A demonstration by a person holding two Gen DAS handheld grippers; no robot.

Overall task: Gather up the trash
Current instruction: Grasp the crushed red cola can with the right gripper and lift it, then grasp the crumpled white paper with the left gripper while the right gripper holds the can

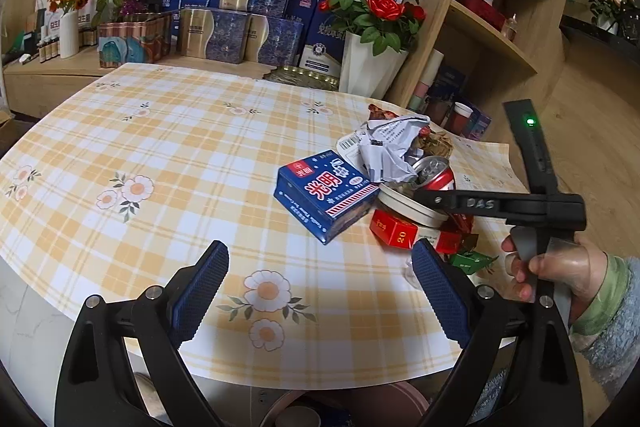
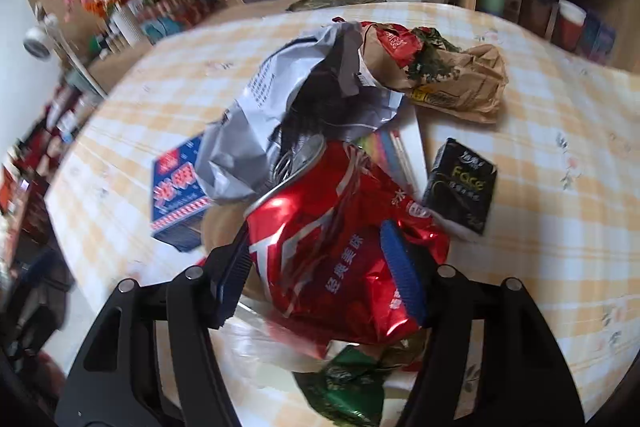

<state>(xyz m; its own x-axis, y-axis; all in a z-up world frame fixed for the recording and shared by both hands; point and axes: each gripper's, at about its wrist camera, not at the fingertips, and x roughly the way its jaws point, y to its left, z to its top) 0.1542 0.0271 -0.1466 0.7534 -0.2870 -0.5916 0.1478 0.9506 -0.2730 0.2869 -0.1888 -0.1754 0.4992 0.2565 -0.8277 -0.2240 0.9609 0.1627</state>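
A heap of trash lies at the right side of the checked table: a blue box, a crumpled grey bag, a crushed red can in a white paper bowl, a red pack and a green wrapper. My right gripper reaches down into the heap, both blue pads against the sides of the red can. A hand holds the right gripper. My left gripper hovers open over the table's near edge, nothing between its fingers.
A black tissue pack and a brown paper bag lie just beyond the can. Behind the table stand gift boxes, a white pot of red roses and a wooden shelf unit.
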